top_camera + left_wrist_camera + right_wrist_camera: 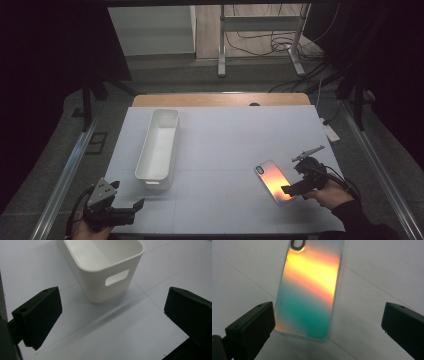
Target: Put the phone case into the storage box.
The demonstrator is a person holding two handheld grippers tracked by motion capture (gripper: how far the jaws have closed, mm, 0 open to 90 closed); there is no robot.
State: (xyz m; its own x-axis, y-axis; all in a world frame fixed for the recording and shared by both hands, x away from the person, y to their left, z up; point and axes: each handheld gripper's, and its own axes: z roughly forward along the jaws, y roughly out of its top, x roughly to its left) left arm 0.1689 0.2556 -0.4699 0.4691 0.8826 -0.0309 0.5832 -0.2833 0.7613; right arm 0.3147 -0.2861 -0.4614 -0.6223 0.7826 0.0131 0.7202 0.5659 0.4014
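Observation:
An iridescent phone case (274,181) lies flat on the white table sheet (225,135) at the right front, camera hole toward the far side. My right gripper (293,181) stands open at its near end. In the right gripper view the case (309,290) reaches down between the wide-apart jaws, its near left corner close by the left jaw, and the right gripper (328,327) presses on nothing. A long white bin (159,147) stands empty at the left. My left gripper (131,211) is open at the front left corner, and in its own view the left gripper (112,322) faces the bin's handle end (110,277).
The table's wooden back edge (220,99) shows beyond the sheet. Behind it on the floor stand a metal frame (260,45) and loose cables (280,42). A white power strip (330,131) lies off the table's right side. Metal rails run along both sides.

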